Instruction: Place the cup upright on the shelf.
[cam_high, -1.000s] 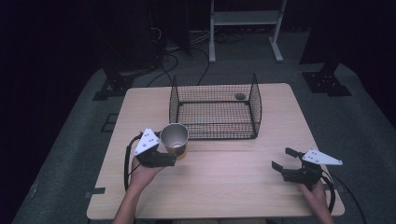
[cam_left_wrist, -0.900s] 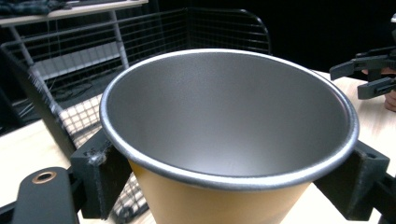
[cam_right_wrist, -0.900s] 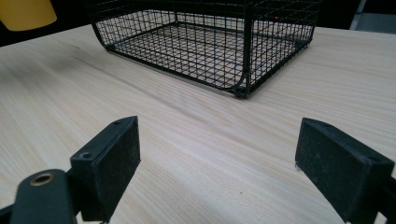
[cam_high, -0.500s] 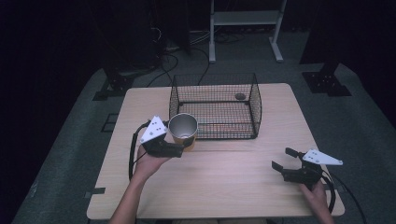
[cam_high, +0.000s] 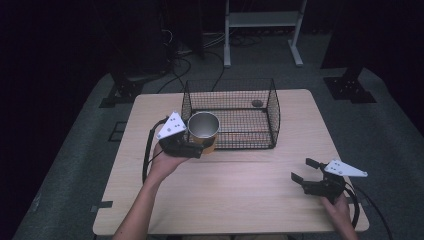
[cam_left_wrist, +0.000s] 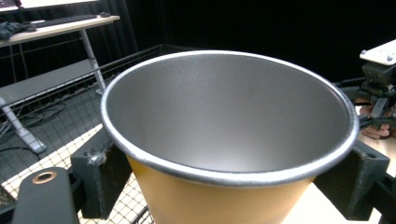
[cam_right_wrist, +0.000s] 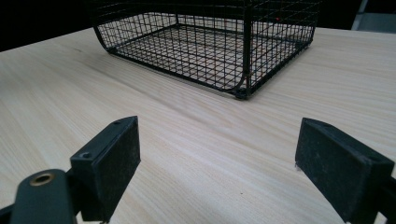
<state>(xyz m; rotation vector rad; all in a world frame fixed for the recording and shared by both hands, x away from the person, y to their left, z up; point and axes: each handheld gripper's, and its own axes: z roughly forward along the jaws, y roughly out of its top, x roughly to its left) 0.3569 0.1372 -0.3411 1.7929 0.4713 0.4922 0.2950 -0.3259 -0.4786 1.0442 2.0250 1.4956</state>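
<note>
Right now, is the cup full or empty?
Empty: the left gripper view looks into the cup, showing bare grey metal inside.

Item count at this moment:

- One light wooden rectangular worktop (cam_high: 240, 195) was present.
- One black wire-mesh basket (cam_high: 272, 107) stood on it.
- One small dark round object (cam_high: 257, 103) lay inside the basket; its kind could not be determined.
- One yellow cup with a silver metal interior (cam_high: 203, 128) was present.
- Two black two-jaw grippers were present: the left gripper (cam_high: 200, 148) and the right gripper (cam_high: 303, 170).
- Two hands were present, one per gripper.
</note>
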